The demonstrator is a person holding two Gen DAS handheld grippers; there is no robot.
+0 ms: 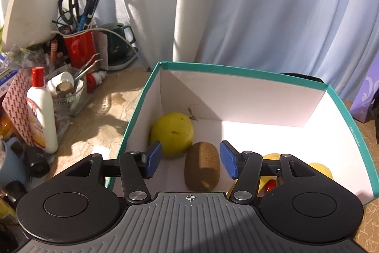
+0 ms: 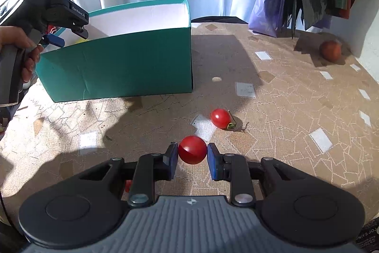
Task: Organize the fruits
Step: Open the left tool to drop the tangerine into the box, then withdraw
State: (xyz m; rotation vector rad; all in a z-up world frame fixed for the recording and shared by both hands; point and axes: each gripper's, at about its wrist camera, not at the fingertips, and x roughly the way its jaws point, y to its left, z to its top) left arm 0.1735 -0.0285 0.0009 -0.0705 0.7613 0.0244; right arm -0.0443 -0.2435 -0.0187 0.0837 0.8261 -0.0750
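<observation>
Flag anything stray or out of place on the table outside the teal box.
One brownish round fruit sits alone at the table's far right edge near the wall, well away from the teal box. A loose cherry tomato lies nearer.

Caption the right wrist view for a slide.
Right gripper shut on a cherry tomato, another tomato on the table beside the green box.

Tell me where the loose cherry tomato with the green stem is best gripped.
Grip the loose cherry tomato across its round middle, coming from above with one of the fingers on each side. Its stem points right and low along the table, so keep clear of that end. The right gripper is already shut on another tomato.
</observation>
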